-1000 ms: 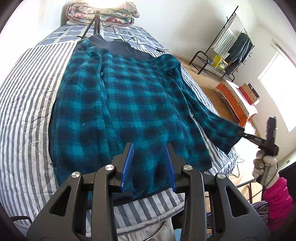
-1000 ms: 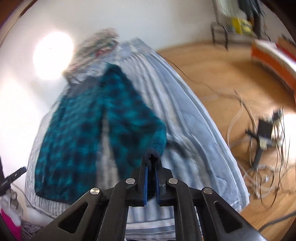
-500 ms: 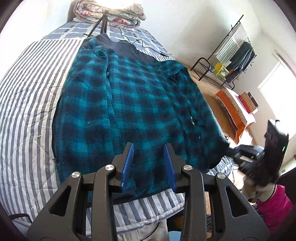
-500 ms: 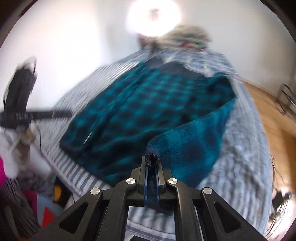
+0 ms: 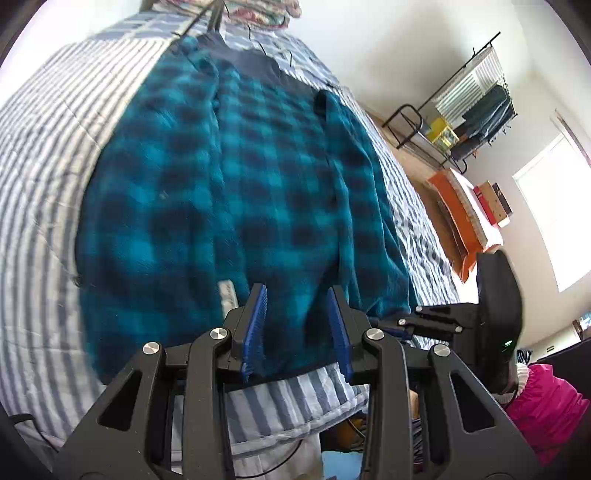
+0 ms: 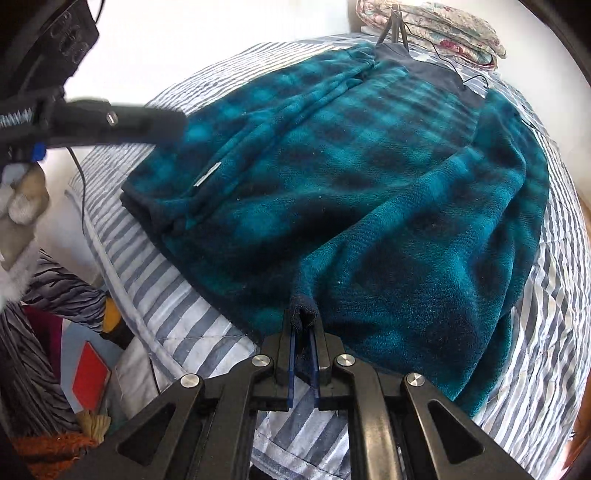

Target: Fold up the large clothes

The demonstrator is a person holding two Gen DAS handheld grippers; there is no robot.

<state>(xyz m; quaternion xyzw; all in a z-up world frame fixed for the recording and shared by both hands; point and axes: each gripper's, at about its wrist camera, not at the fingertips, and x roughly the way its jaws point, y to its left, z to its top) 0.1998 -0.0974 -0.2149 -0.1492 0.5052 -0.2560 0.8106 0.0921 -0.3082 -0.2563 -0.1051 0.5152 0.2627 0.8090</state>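
Striped bedding point(image 5: 40, 155) is covering the bed, and a teal plaid fleece jacket point(image 5: 229, 192) is lying flat on it, collar toward the pillows point(image 6: 443, 26) at the far end. At the jacket's near hem the left gripper point(image 5: 295, 321) is hovering with its jaws spread and nothing between its blue pads point(image 5: 255, 325). Further right, the right gripper point(image 6: 303, 354) is pinching the dark sleeve cuff point(image 6: 303, 314), jaws nearly pressed together, with the sleeve point(image 6: 424, 236) lying folded across the jacket's body. Beyond the bed's right side a clothes rack point(image 5: 469, 110) is standing by the wall.
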